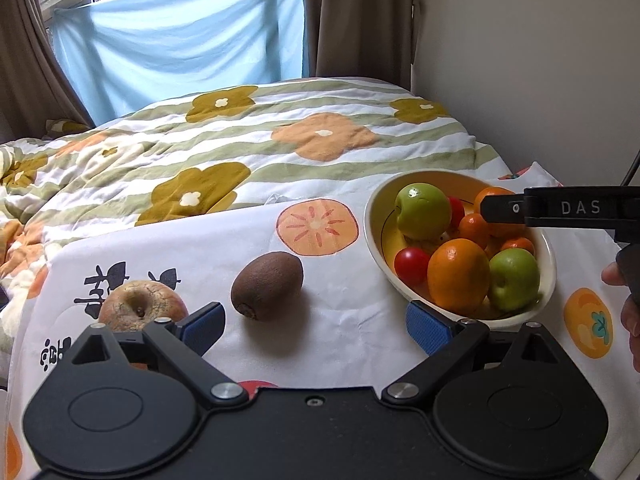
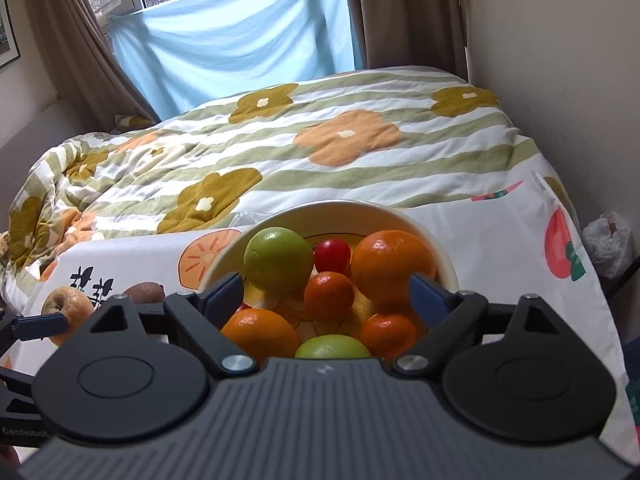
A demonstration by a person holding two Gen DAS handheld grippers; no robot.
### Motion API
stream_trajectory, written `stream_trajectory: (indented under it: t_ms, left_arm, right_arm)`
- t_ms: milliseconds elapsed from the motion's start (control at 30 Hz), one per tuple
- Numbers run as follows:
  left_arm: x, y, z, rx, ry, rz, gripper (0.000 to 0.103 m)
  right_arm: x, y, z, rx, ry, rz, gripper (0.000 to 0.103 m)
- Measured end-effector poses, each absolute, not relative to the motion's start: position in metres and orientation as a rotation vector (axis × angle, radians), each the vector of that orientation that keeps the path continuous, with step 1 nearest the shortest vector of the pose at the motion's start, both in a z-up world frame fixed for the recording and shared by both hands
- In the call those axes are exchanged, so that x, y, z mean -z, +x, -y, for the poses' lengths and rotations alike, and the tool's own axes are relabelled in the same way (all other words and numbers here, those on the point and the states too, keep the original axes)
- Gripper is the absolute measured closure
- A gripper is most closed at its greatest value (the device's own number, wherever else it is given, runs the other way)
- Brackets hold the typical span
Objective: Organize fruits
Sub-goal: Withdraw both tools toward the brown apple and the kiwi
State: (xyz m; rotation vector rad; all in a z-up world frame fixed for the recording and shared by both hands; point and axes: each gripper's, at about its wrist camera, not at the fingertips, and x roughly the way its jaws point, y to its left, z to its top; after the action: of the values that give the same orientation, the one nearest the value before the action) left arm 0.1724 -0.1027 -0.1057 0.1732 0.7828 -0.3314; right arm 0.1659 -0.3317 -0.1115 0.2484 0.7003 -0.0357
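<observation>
Cream-coloured bowl (image 1: 376, 236) on a persimmon-print cloth (image 1: 360, 340) over the desk holds green apples, oranges and cherry tomatoes. A kiwi (image 1: 267, 285) and a russet apple (image 1: 140, 308) lie loose on the cloth, left of it. The left gripper (image 1: 316, 326) hovers spread wide and empty near the kiwi; the right gripper (image 2: 326, 292), also spread and empty, hangs over the bowl. Likely next: close on the kiwi and carry it to the bowl.
</observation>
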Motion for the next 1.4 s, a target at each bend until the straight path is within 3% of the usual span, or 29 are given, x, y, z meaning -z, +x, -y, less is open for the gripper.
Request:
stream_trajectory:
  t_ms: [867,1400]
  left_arm:
    - [0.050,0.075,0.059,0.047,0.148,-0.667,0.000]
    - [0.061,0.146,-0.016,0.168,0.307,-0.762,0.000]
  right_arm:
    - [0.052,0.086,0.303,-0.135,0.140,-0.615,0.000]
    - [0.063,0.145,0.220,-0.212,0.119,-0.725,0.000]
